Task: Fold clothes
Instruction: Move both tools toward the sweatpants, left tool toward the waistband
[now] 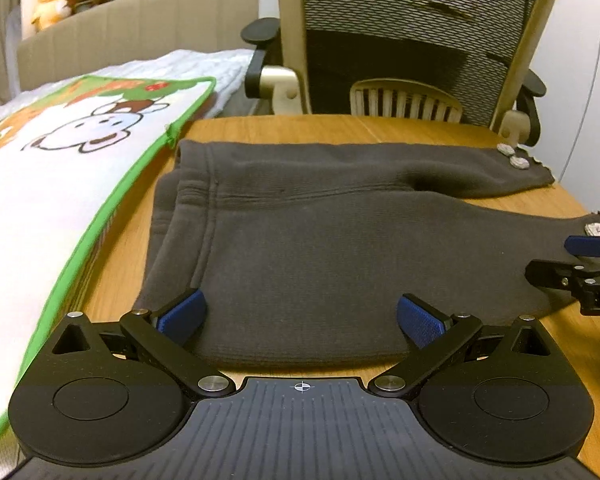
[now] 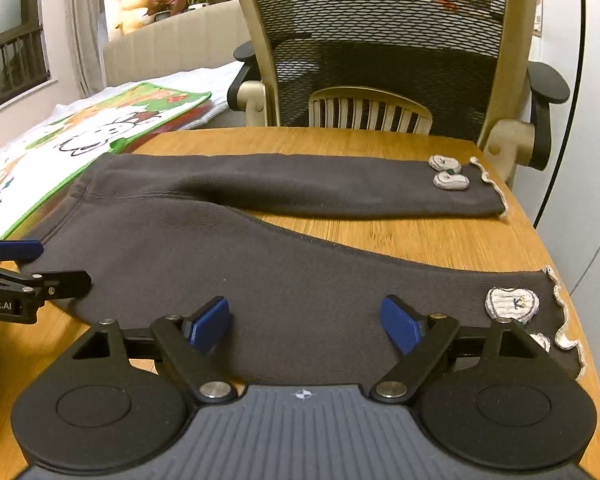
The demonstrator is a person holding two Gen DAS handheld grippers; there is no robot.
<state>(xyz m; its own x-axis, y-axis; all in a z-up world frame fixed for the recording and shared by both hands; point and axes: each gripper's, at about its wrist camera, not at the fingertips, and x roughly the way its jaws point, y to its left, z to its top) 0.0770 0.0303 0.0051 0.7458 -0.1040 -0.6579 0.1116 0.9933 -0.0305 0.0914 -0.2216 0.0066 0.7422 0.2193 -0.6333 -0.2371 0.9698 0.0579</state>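
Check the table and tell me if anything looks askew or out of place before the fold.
Nothing is spilled or damaged. The trousers lie flat, but the legs splay apart, bare table showing between them. The green-edged mat sits at an angle, overlapping the table's left edge beside the waistband. Both grippers are open over the near leg.

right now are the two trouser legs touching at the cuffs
Apart. The right wrist view shows bare table between the far leg and near leg at the cuffs.
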